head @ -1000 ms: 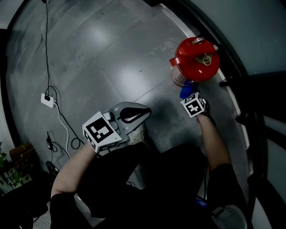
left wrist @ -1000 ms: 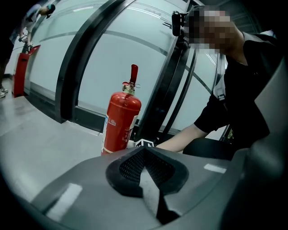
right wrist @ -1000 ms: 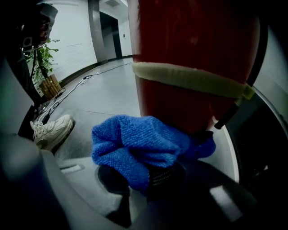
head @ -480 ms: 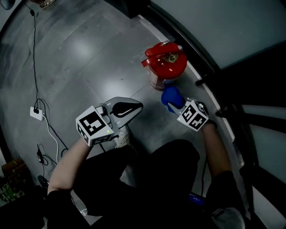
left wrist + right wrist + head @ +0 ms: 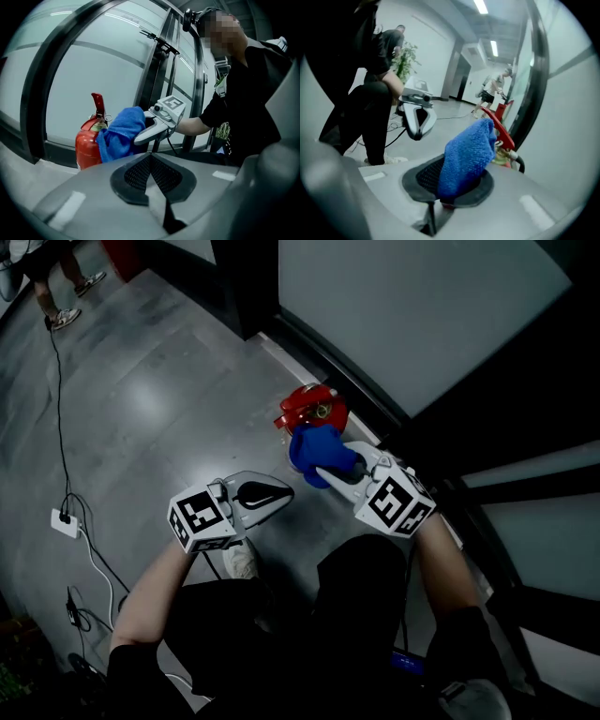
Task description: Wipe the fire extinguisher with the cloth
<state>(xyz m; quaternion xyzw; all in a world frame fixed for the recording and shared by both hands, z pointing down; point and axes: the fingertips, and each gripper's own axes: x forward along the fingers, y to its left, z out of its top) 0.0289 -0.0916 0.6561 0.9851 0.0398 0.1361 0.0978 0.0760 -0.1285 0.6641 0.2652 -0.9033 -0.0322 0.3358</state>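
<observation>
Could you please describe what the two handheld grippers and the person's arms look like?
Both the left gripper and right gripper have smooth light-grey shells tapering to rounded tips, with dark mesh-textured pads inside. Each carries a white cube printed with black square markers. A dark cable hangs under the right one. The person wears short black sleeves.

Grey floor (image 5: pixel 159 409), white power strip (image 5: pixel 64 522), black cable (image 5: pixel 58 381), glass wall (image 5: pixel 403 315)
</observation>
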